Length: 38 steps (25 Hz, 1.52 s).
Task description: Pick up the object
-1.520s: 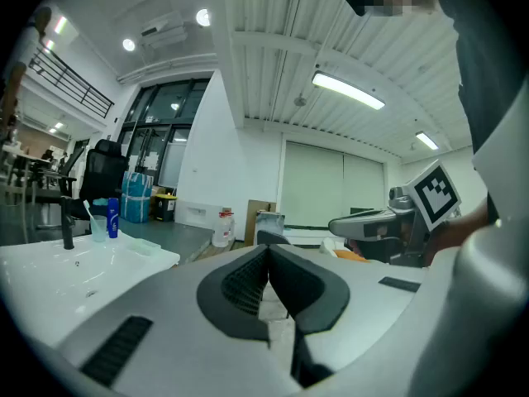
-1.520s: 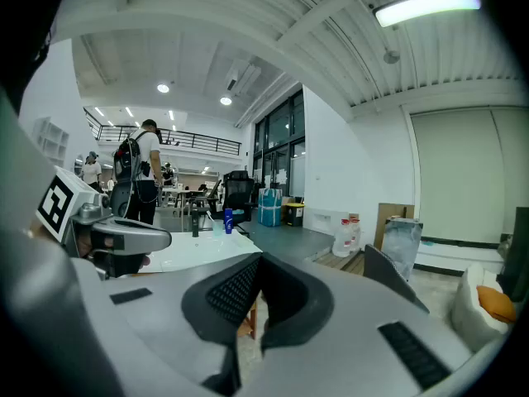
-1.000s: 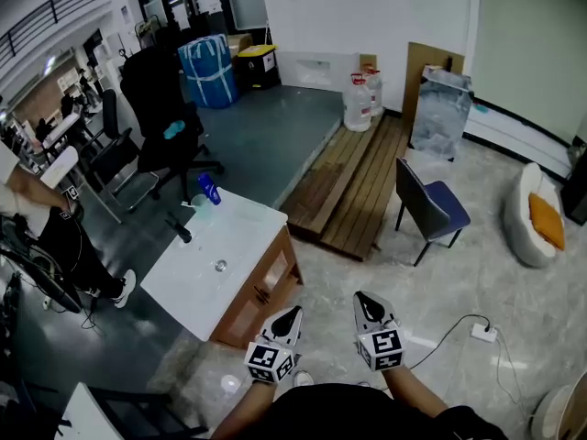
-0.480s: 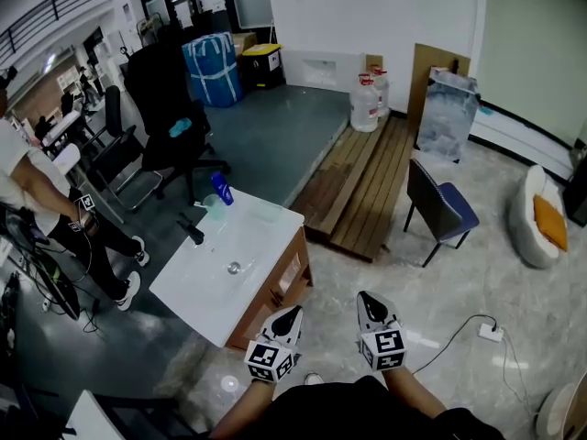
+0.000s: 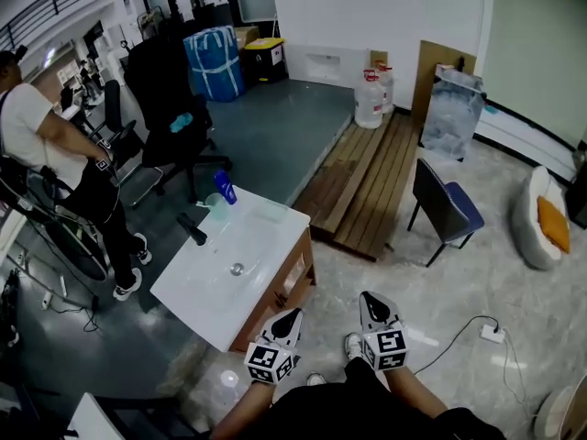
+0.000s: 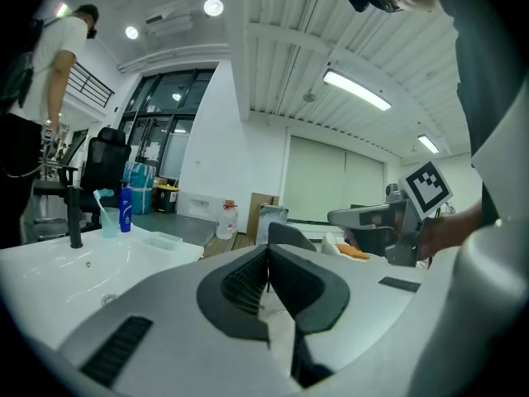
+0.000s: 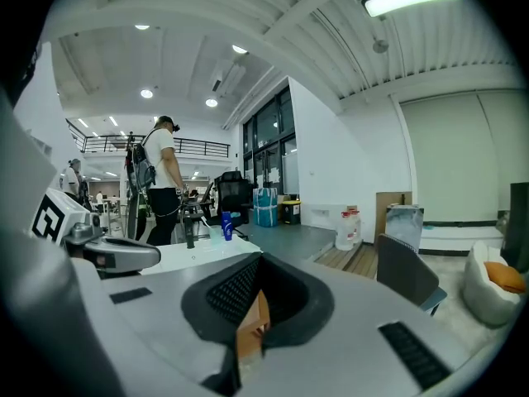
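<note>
- Worktop sits nearer than a second ago; person now further into view at left.
- Left tongs, right tongs: both pressed together, empty.
- Step: approach. Likely object, bottle, stands on worktop's far edge, well apart from tongs.
- Next: close in, spread one pair.

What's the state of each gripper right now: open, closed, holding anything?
Left gripper: closed, jaws together, nothing between them.
Right gripper: closed, jaws together, nothing between them.
</note>
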Each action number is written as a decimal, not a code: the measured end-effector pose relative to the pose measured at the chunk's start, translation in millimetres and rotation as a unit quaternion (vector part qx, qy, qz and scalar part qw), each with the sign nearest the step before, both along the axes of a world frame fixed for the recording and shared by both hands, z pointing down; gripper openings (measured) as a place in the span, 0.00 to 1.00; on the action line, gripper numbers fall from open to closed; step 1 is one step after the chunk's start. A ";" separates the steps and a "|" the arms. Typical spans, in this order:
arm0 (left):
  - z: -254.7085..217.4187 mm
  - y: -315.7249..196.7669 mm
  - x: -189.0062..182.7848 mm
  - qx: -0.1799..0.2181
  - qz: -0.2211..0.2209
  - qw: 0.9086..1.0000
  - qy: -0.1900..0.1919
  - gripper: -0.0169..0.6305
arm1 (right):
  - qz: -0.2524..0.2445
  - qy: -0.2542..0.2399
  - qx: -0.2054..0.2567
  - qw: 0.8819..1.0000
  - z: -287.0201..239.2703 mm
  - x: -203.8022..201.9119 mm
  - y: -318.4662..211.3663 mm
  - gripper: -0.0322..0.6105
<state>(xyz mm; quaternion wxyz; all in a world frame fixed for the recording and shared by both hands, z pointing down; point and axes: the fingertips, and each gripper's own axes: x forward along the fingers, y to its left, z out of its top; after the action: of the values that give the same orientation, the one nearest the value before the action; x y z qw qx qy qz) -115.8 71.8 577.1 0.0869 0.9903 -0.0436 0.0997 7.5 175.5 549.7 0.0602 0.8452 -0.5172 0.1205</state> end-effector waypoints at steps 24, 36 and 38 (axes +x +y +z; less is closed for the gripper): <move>-19.2 -67.3 139.1 0.021 -0.101 0.995 -0.001 0.06 | -0.118 0.004 0.008 0.993 -7.2 153.0 -98.2 0.08; -12.1 -84.9 155.8 0.014 -0.157 0.987 -0.020 0.06 | -0.170 -0.013 0.005 0.985 3.2 181.3 -131.1 0.08; -11.1 -91.6 157.1 0.011 -0.166 0.986 -0.021 0.06 | -0.181 -0.015 0.003 0.983 2.6 181.6 -141.5 0.08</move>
<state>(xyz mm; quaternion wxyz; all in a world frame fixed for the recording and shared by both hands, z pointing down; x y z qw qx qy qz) 41.3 -19.8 565.9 0.0903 0.9679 -0.2099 0.1047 189.1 34.1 552.4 0.0705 0.7358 -0.6630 0.1184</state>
